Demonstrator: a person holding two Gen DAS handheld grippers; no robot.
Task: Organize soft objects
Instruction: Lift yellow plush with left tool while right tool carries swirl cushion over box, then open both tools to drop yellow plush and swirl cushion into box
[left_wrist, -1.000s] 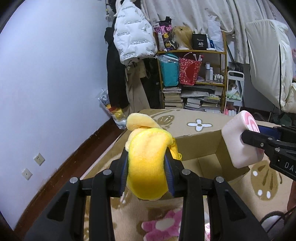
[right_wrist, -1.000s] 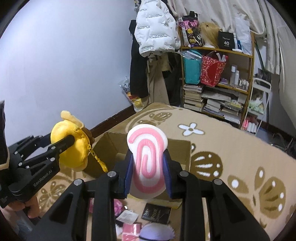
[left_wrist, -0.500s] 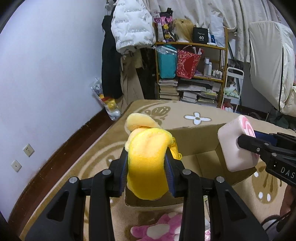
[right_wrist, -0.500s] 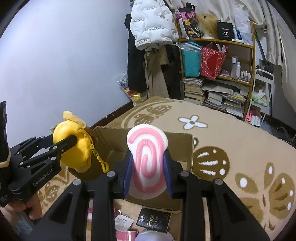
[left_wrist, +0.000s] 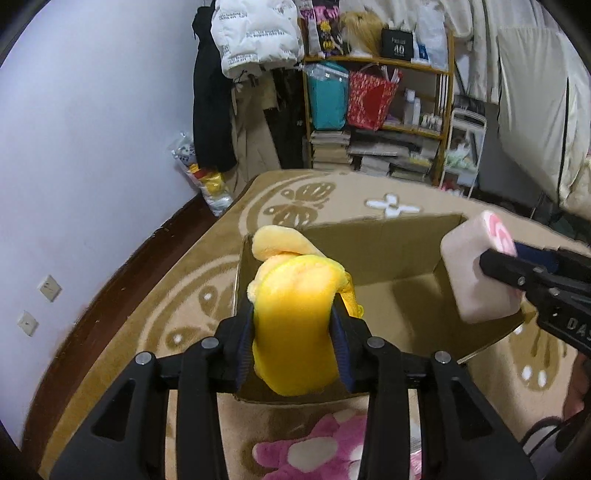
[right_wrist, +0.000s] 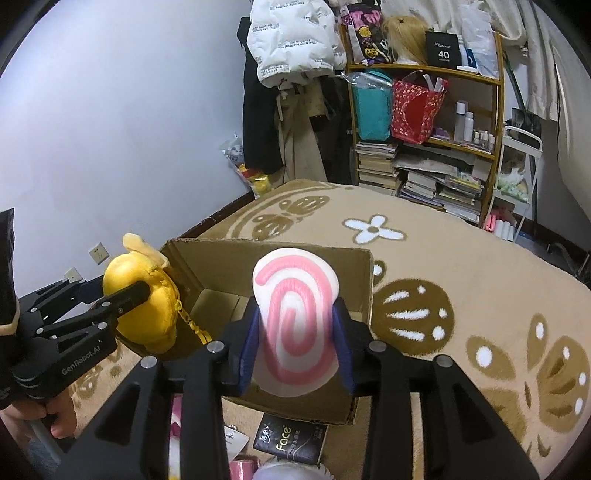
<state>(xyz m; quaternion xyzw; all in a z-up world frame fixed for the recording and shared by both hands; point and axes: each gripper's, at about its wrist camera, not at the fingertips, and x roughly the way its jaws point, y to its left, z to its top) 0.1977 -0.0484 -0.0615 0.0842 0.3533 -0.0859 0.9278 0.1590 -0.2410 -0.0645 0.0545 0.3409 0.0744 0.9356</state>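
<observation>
Left gripper (left_wrist: 295, 343): clamped on the yellow plush toy with a gold chain (left_wrist: 295, 321); now over the near-left part of the open brown cardboard box (left_wrist: 388, 251), where a second ago it hung short of it.
Box: at 12 o'clock from both tools; interior bare.
Right gripper (right_wrist: 297, 343): closed on the pink-and-white swirl foam cushion (right_wrist: 295, 317), likewise advanced above the opening.
Change: both loads brought over the box.
Implication: release appears due next.
Floor: pink flower plush (left_wrist: 306, 450) at 6 o'clock, unsorted.
</observation>
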